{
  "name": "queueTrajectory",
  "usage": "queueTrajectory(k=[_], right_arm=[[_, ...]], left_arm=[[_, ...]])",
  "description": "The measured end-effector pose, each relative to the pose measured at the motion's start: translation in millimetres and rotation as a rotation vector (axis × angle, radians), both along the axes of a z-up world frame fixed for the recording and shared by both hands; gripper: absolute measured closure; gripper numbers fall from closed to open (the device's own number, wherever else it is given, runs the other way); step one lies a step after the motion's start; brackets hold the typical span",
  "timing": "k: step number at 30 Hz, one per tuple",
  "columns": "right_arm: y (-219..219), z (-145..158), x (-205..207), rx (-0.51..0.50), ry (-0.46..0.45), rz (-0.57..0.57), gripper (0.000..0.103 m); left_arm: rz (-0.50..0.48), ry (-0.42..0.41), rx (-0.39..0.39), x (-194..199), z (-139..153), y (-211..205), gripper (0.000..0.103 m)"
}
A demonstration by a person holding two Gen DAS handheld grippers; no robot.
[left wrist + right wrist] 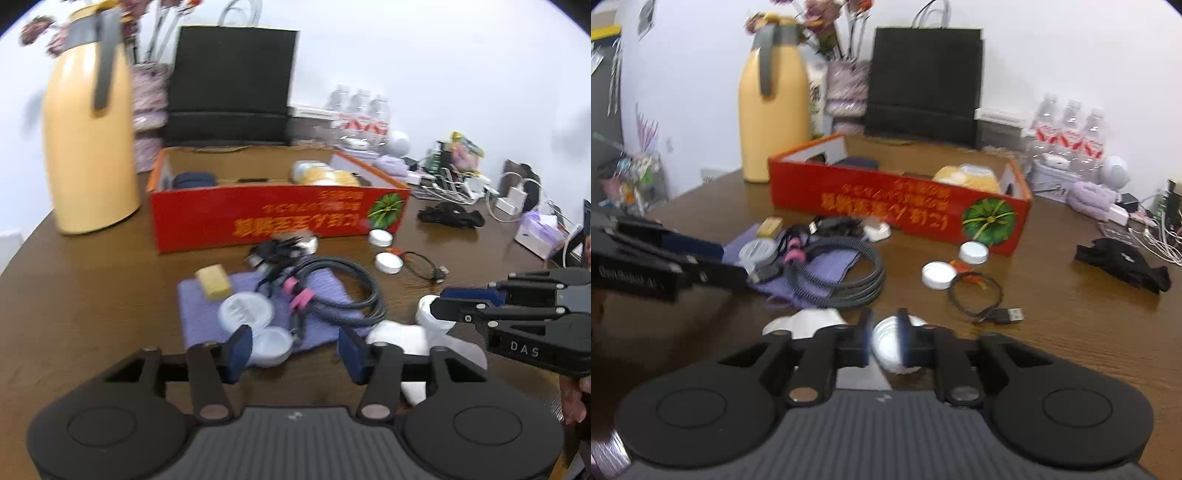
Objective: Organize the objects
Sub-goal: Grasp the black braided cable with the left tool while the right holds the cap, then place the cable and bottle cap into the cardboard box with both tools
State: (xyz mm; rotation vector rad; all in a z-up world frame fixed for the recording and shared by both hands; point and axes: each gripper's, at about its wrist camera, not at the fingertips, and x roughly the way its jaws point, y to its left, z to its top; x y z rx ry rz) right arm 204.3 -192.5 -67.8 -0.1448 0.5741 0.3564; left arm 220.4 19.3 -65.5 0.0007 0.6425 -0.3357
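White plastic cap sits between your right tool's narrowed jaws, grip unclear; it may slip, while your left tool gapes empty.

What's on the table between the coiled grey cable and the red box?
A tangle of small black cables and a white charger plug lie there, clearest in the right wrist view, close to the red box.

Orange lettering on the red cardboard box blurred, unreadable. Crumpled white object between right fingers half hidden; contact cannot be told.
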Motion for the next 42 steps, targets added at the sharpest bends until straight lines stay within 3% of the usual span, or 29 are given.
queueTrajectory(k=[2,3,4,6,11,16,22,25,27,29,33,39,42], right_arm=[[-5,0,3,0.005,0.002,-0.026,0.058],[-6,-2,5,-0.001,0.005,-0.039,0.054],[-7,-3,6,-0.004,0.009,-0.046,0.053],[-9,-7,6,-0.002,0.032,-0.051,0.053],[-11,-14,7,0.022,0.058,-0.042,0.054],[-15,-20,18,0.046,0.072,-0.061,0.056],[-24,-22,20,0.079,0.090,-0.068,0.061],[-30,-22,18,0.108,0.092,-0.065,0.061],[-31,-21,14,0.112,0.082,-0.071,0.061],[-33,-19,7,0.121,0.074,-0.069,0.061],[-39,-9,-11,0.148,0.039,-0.069,0.062],[-55,29,-48,0.194,-0.053,-0.049,0.062],[-66,47,-65,0.224,-0.096,-0.018,0.062]], left_arm=[[-0.023,0.002,-0.014,12,0,-9,0.051],[-0.030,0.014,-0.026,20,0,-14,0.045],[-0.039,0.023,-0.042,27,0,-18,0.036],[-0.046,0.029,-0.039,40,-1,-27,0.033],[0.025,0.051,0.089,62,-13,-50,0.023],[0.016,0.126,0.036,70,-18,-57,0.018],[-0.008,0.123,0.078,84,-24,-78,0.006],[0.010,0.078,0.170,85,-24,-94,0.013],[-0.019,0.080,0.164,82,-23,-99,0.014],[-0.021,0.073,0.143,74,-19,-98,0.017],[-0.018,-0.059,0.107,35,11,-90,0.017],[0.002,-0.163,-0.013,-31,75,-47,0.017],[0.032,-0.241,-0.054,-66,93,-19,0.017]])
